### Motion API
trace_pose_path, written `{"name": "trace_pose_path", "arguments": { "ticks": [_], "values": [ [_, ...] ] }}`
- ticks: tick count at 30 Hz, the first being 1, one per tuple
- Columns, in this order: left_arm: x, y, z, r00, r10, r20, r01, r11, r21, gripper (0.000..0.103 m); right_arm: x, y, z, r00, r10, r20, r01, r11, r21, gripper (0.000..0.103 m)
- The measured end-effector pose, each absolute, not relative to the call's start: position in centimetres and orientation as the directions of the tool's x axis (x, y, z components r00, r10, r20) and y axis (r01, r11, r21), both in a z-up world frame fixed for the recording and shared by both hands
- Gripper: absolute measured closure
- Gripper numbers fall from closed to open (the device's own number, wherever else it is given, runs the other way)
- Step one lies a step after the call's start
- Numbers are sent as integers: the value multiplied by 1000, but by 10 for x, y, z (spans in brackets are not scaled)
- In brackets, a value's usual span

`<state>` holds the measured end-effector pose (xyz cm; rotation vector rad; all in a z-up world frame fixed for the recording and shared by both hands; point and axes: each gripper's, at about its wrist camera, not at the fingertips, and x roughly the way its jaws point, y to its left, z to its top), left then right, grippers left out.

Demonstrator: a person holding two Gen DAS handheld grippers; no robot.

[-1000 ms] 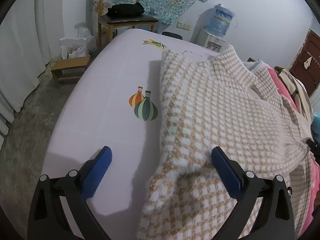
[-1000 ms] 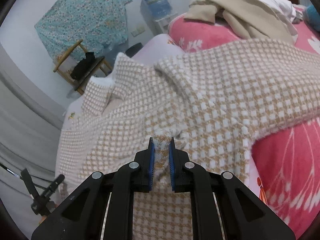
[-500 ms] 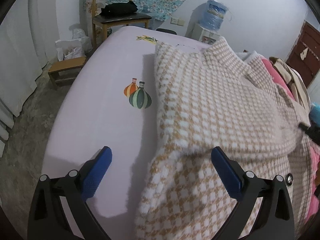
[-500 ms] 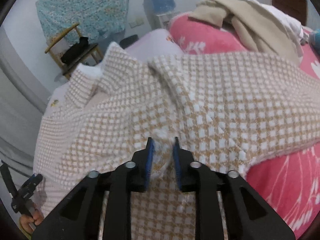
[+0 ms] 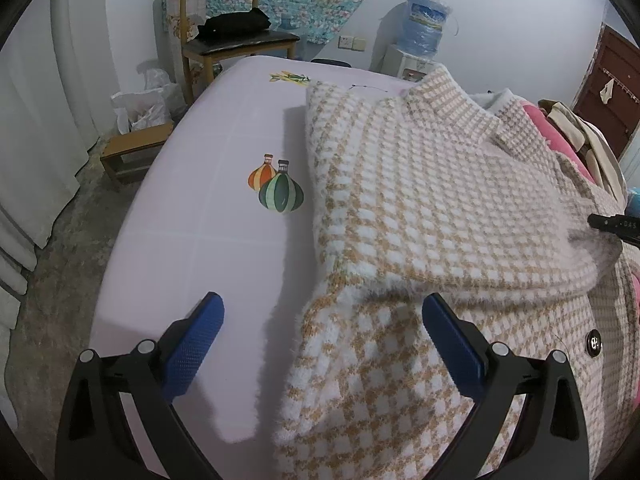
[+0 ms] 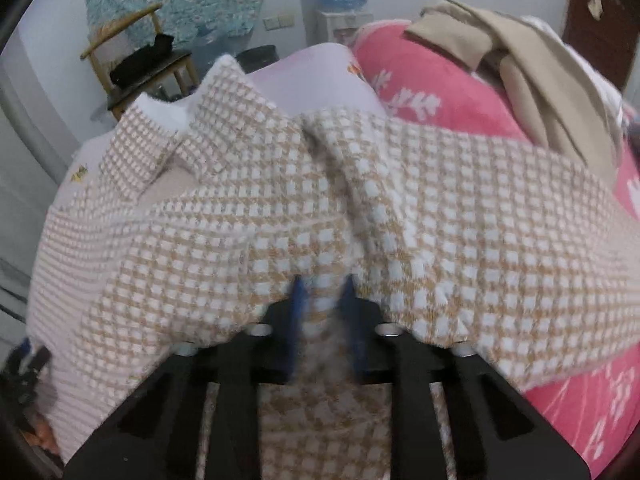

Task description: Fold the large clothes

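Observation:
A large tan-and-white checked knit cardigan (image 5: 432,200) lies on a lilac bed sheet (image 5: 200,208), one flap folded over its body. It also fills the right wrist view (image 6: 248,232). My left gripper (image 5: 320,328) is open and empty, low over the cardigan's near left edge, one blue finger over the sheet, the other over the knit. My right gripper (image 6: 322,292) has a fold of the knit between its fingers with a narrow gap showing; its tip shows at the right edge of the left wrist view (image 5: 614,224).
A wooden chair (image 5: 232,40) with a black bag, a low wooden stool (image 5: 132,152) and a water dispenser (image 5: 424,36) stand beyond the bed. A pink blanket (image 6: 432,96) and beige clothes (image 6: 532,68) lie on the bed's far right side.
The right gripper has carried the flap further across the cardigan and its fingers have parted slightly. The left gripper stayed open, and the fold edge has come closer to it.

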<state>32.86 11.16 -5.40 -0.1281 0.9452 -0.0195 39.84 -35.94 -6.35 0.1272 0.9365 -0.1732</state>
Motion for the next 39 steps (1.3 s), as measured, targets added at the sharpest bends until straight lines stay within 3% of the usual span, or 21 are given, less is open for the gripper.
{"name": "trace_pose_path", "arguments": {
  "ticks": [8, 13, 16, 20, 25, 29, 31, 34, 39],
  "values": [
    [328, 110, -55, 585, -60, -809, -42, 994, -104, 5, 410, -344, -34, 673, -157, -723, 189, 981, -37, 97],
    [328, 109, -55, 583, -57, -810, -42, 994, -100, 5, 424, -346, -56, 624, -195, -757, 198, 976, -88, 96],
    [328, 109, -55, 583, -56, -810, -39, 994, -97, 5, 420, -357, -62, 613, -189, -768, 220, 973, -64, 82],
    [329, 110, -55, 588, -74, -806, -30, 993, -114, 5, 406, -357, -45, 667, -157, -728, 209, 978, -19, 72],
    [331, 107, -55, 588, -73, -806, -23, 994, -107, 5, 399, -320, -37, 699, -47, -713, 50, 999, -16, 71],
    [332, 107, -54, 583, -76, -809, -24, 994, -111, 5, 409, -287, -60, 653, 59, -755, -67, 998, 21, 61],
    [330, 113, -48, 583, -71, -809, -55, 990, -126, 5, 417, -279, -80, 604, 47, -795, -85, 996, -6, 55],
    [324, 121, -25, 635, -66, -770, -74, 987, -146, 5, 415, -272, -85, 618, 5, -786, -103, 992, -74, 53],
    [334, 105, 12, 689, -112, -716, 9, 989, -146, 5, 405, -273, -68, 634, 41, -772, -100, 995, -29, 51]
  ]
}}
